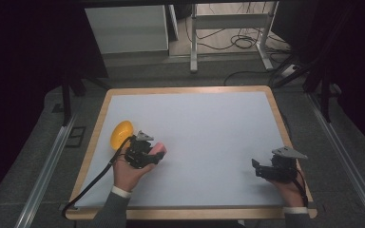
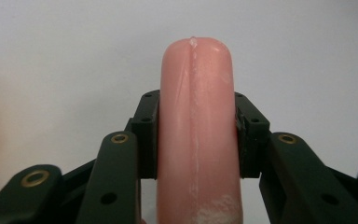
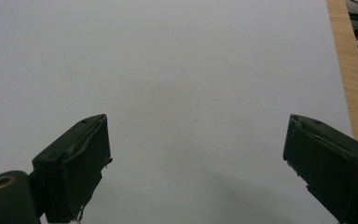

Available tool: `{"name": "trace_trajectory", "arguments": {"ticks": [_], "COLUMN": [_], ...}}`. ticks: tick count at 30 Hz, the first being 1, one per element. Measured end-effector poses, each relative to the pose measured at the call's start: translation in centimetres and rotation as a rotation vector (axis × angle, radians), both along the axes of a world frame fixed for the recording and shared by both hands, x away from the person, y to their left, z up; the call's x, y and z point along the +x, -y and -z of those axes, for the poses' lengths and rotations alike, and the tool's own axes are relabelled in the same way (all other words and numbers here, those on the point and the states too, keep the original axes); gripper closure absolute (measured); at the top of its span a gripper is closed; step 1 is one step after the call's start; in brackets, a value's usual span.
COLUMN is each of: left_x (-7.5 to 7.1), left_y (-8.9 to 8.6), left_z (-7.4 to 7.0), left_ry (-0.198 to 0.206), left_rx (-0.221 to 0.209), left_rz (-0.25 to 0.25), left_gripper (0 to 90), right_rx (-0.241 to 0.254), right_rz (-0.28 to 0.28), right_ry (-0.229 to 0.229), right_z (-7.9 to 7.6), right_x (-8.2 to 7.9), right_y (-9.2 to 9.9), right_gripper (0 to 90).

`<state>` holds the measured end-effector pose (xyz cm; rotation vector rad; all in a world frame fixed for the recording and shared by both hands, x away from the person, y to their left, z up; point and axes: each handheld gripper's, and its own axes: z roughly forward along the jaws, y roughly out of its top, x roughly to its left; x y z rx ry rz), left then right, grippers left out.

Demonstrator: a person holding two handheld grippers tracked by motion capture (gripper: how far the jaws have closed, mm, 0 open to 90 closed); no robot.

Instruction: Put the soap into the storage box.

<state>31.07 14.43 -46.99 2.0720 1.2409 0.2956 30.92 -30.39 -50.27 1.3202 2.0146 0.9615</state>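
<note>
Two grippers work over the white mat point(image 1: 209, 137): the left gripper point(image 2: 196, 135) pinches a pink sausage-like piece point(image 2: 196, 140) near the mat's left edge, just beside a yellow object point(image 1: 121, 134); the right gripper point(image 3: 196, 163) rests spread and empty near the mat's right edge. Smooth and rounded, the piece might slip out if the squeeze loosens, or knock the yellow object during a careless swing.

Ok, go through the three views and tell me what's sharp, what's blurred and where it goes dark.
High view: dark at left and right edges, table evenly lit. Left gripper view: pink sausage-like piece sharp in the left tongs, yellow blur at left edge. Right gripper view: right tongs sharp, soft shadow between them.
</note>
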Motion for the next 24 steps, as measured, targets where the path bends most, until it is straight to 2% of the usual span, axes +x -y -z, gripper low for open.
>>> {"name": "trace_trajectory", "arguments": {"ticks": [24], "left_x": [0.4], "left_y": [-2.0], "left_z": [-2.1], "left_ry": [0.042], "left_rx": [-0.001], "left_rz": [-0.033], "left_gripper": [60.0], "right_rx": [0.002], "right_rz": [0.01], "right_ry": [0.008], "right_z": [-0.1], "right_x": [0.0], "right_y": [0.2], "right_gripper": [6.9]}}
